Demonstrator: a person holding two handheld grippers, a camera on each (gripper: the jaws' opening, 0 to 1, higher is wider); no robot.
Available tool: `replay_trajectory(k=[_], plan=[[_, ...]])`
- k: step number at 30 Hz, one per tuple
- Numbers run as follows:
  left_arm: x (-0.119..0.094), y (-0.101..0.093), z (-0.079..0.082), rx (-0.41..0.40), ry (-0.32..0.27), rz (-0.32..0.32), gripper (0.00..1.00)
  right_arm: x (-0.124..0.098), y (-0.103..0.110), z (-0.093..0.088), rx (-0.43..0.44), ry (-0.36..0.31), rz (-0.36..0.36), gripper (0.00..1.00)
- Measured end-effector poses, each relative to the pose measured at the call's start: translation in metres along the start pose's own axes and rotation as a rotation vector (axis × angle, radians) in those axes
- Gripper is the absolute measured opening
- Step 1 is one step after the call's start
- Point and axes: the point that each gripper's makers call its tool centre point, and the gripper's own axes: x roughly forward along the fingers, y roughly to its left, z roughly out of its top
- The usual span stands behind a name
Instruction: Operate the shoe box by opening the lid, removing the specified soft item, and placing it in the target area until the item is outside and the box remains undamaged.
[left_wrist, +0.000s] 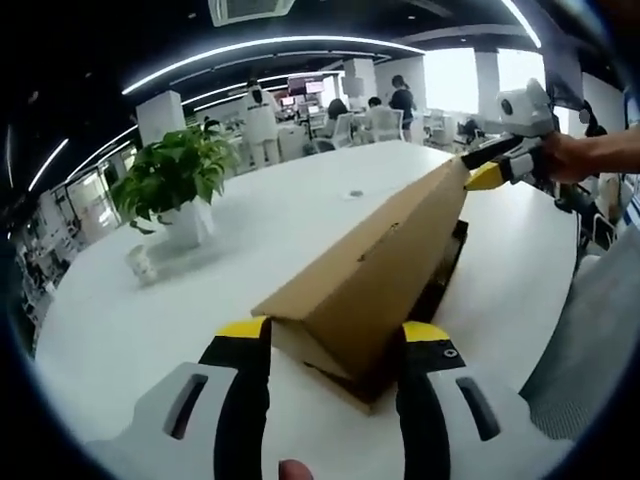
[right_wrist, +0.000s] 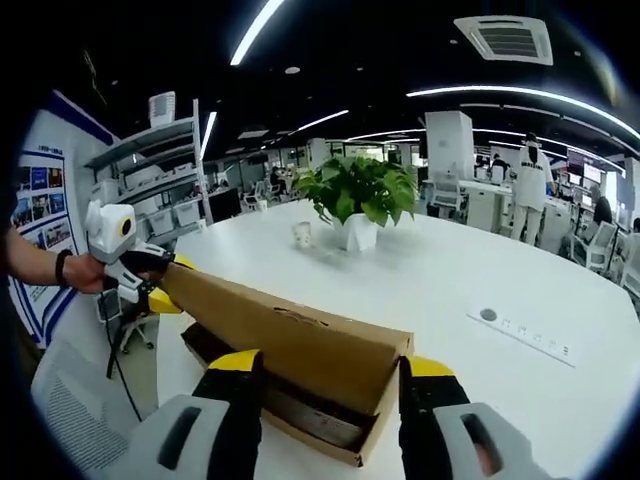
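One brown corrugated-cardboard shoe box (left_wrist: 400, 290) is lying on the round white table (left_wrist: 150, 320), and two white grippers with yellow-tipped black jaws are working at its opposite ends. The box's flat brown lid (right_wrist: 290, 340) is tilting upward, hinged along one long side, and a dark interior is showing in the gap beneath it; the contents are too dark to make out.

The left gripper (left_wrist: 335, 345) is standing with its jaws spread wide, one on each side of the box's near corner; I cannot tell whether they are pressing on it. The right gripper (right_wrist: 325, 375) is likewise straddling the other end with jaws wide apart, their contact unclear.

One green leafy plant in a white pot (right_wrist: 357, 200) is sitting near the table's middle, with one small white cup (right_wrist: 301, 234) just beside it.

The right gripper view is showing a grey socket strip (right_wrist: 520, 328) set in the tabletop and white shelving (right_wrist: 150, 180). The left gripper view is showing several people (left_wrist: 262, 120) standing and sitting far behind.
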Motion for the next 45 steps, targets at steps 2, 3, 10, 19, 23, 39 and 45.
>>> replay_trajectory(k=[2, 3, 10, 19, 23, 39, 45], plan=[[0.0, 0.001, 0.002, 0.006, -0.003, 0.001, 0.48, 0.0, 0.0, 0.002, -0.005, -0.008, 0.003, 0.52], [-0.001, 0.001, 0.003, 0.005, -0.005, 0.002, 0.48, 0.0, 0.0, 0.002, -0.006, -0.011, 0.006, 0.52], [-0.002, 0.006, 0.018, 0.009, -0.049, 0.01, 0.46, -0.001, -0.001, -0.001, -0.07, 0.001, 0.026, 0.54], [0.0, 0.014, 0.033, 0.012, -0.077, 0.019, 0.42, 0.005, -0.015, -0.005, -0.11, 0.032, -0.021, 0.48], [0.0, 0.018, 0.037, 0.012, -0.082, 0.027, 0.4, 0.012, -0.023, -0.006, -0.132, 0.053, -0.051, 0.41], [0.001, 0.029, 0.049, -0.001, -0.094, 0.053, 0.31, 0.042, -0.052, 0.009, -0.057, 0.033, -0.144, 0.23], [0.002, 0.033, 0.053, -0.01, -0.099, 0.053, 0.29, 0.049, -0.061, 0.014, -0.046, 0.034, -0.161, 0.16]])
